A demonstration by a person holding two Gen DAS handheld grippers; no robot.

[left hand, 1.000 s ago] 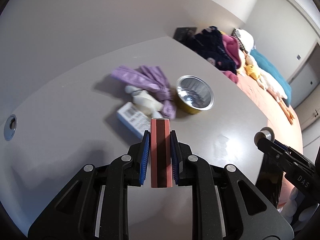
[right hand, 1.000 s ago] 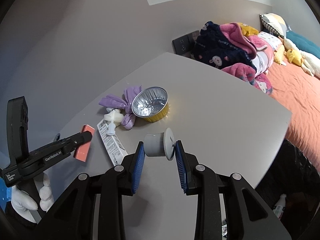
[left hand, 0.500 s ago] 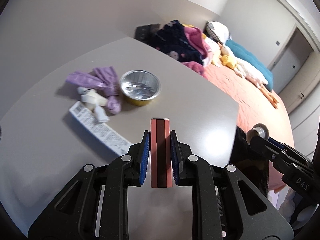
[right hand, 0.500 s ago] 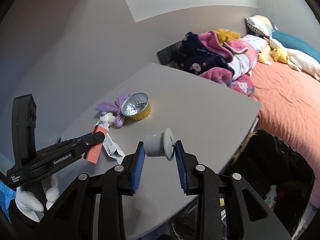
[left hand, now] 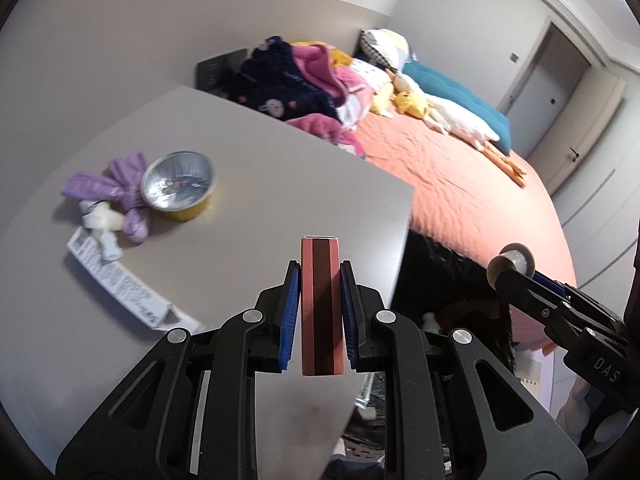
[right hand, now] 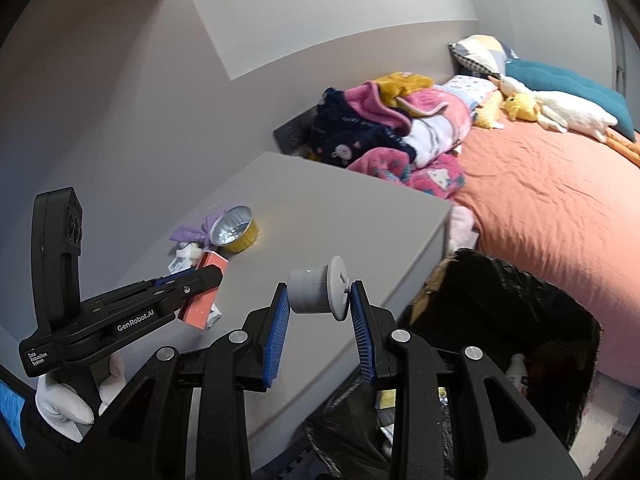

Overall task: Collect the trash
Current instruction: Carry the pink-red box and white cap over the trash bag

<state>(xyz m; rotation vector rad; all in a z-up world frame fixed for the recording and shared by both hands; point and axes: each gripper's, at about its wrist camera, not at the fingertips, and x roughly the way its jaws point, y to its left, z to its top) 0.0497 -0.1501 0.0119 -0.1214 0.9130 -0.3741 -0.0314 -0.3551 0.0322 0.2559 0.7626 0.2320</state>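
Showing only rightward, white glove (right hand: 60, 404), bottle (right hand: 516, 372) inside black bag (right hand: 560, 312)

Bin bag (right hand: 500, 304) contents mostly hidden.

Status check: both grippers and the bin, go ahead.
Left hand-held gripper shut on pink box. Right hand-held gripper shut on grey cap. Black bin bag open beside table, path clear.

The left gripper (left hand: 320, 300) points downward with its jaws clamped tight, blue pads pressing a thin flat item held upright between them. The right gripper (right hand: 320, 304) also tilts down, jaws partly spread and gripping a small round piece. A white-gloved hand (right hand: 64, 404) grasps the left gripper's handle.
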